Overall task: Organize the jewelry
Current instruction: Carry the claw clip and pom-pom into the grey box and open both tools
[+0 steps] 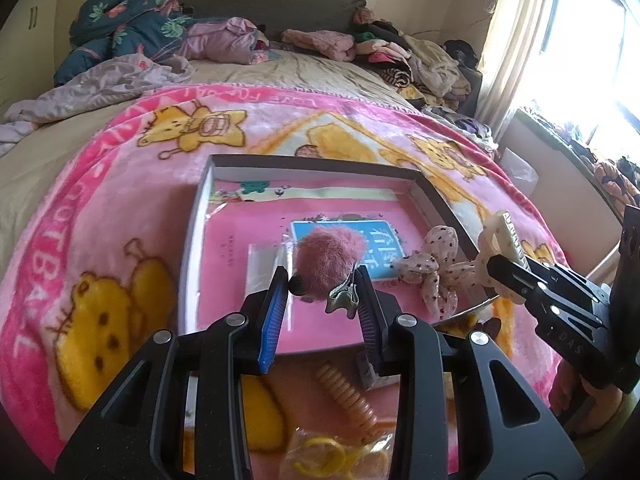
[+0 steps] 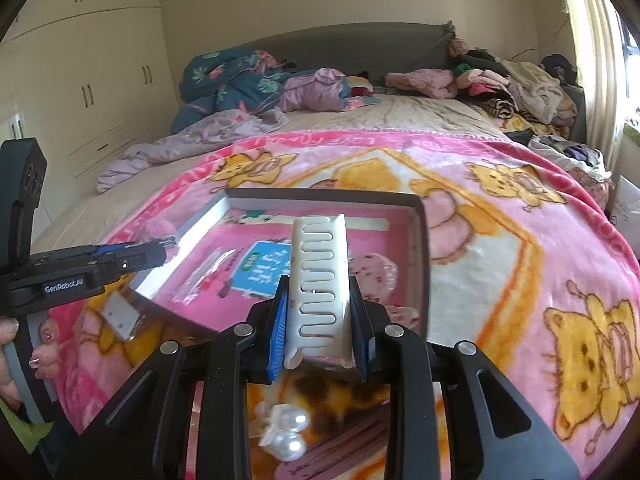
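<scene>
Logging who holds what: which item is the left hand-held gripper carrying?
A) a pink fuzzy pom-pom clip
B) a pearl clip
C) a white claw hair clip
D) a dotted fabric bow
A: the left hand-held gripper is shut on the pink fuzzy pom-pom clip above the box; the white claw hair clip sits in the right hand-held gripper.

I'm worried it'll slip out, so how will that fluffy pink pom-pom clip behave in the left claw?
The pink pom-pom clip looks very light and squashy. The left claw seems to pinch only its small metal clip, so it may swivel or dangle.

Daylight blows out the window (image 1: 592, 52); fisheye edges bend, foreground seemingly blurred.
</scene>
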Available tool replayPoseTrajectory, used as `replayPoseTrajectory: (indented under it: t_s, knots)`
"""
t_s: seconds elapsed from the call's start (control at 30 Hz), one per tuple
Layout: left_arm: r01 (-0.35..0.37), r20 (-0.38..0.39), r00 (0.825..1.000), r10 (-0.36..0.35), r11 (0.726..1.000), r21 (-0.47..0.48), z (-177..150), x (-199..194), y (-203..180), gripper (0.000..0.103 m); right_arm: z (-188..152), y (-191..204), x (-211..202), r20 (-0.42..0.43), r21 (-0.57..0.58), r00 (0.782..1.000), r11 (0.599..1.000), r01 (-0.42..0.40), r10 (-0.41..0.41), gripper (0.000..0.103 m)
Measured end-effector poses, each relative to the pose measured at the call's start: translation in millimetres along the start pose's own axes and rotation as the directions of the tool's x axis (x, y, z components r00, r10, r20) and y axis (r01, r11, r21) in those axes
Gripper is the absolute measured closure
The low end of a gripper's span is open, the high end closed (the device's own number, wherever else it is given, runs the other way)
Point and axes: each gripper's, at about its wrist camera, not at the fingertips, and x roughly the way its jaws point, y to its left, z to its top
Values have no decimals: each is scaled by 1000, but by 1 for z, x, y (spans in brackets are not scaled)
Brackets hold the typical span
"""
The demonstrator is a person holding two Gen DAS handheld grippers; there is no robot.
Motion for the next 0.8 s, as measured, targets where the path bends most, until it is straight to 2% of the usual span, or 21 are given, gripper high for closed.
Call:
replayPoseTrajectory:
  t_s: [0.43,0.8]
  knots:
    - [27,-39,999,-25,999,32,1,35,-17,77,3,-35,18,-10,45,998,997,64,-64,77]
    - [19,-81,997,-15,999,45,-1,62,-20,77,3,-45,48,-51,46,995,995,93,-91,77]
